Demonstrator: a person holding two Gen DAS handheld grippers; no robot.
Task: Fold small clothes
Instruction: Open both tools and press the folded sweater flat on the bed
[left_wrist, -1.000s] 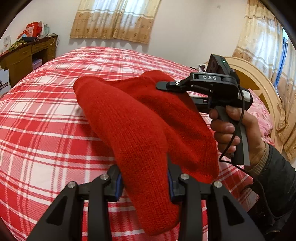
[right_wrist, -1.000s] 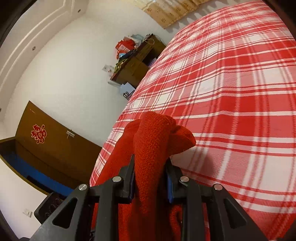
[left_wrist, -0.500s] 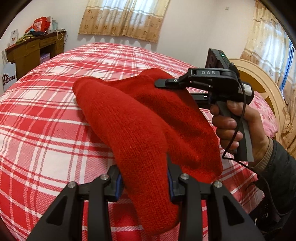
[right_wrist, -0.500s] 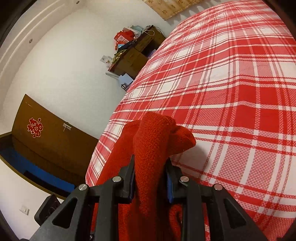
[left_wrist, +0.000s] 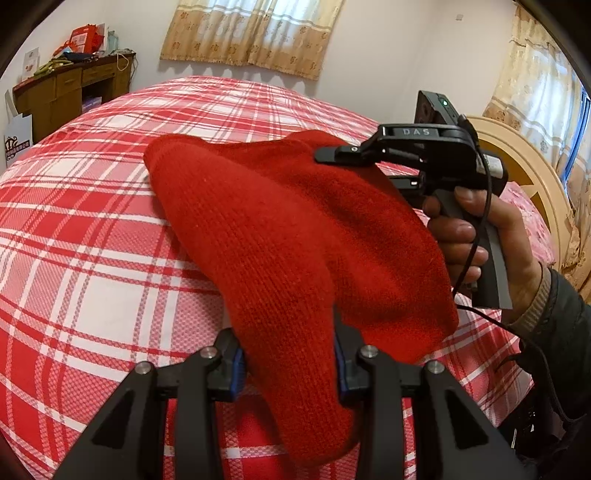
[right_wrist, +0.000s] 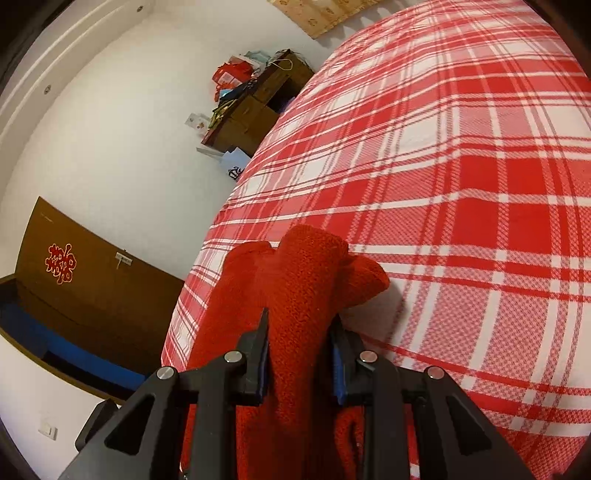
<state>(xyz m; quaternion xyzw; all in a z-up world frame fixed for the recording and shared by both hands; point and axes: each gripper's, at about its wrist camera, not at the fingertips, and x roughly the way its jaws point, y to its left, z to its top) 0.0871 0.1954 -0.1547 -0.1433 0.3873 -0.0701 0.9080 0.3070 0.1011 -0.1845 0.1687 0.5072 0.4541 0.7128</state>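
The red knit garment (left_wrist: 280, 236) hangs between both grippers above the plaid bed (left_wrist: 74, 236), its long axis running from the left gripper (left_wrist: 288, 369) across to the right gripper (right_wrist: 301, 354). Each pair of jaws is closed partway, pinching a thick bunch of the knit. The far fold droops toward the bedcover, so the coming lay-down turns on lowering both ends evenly. Compared with a second ago, the bedcover looms closer and fills more of both views; both grips look unchanged.
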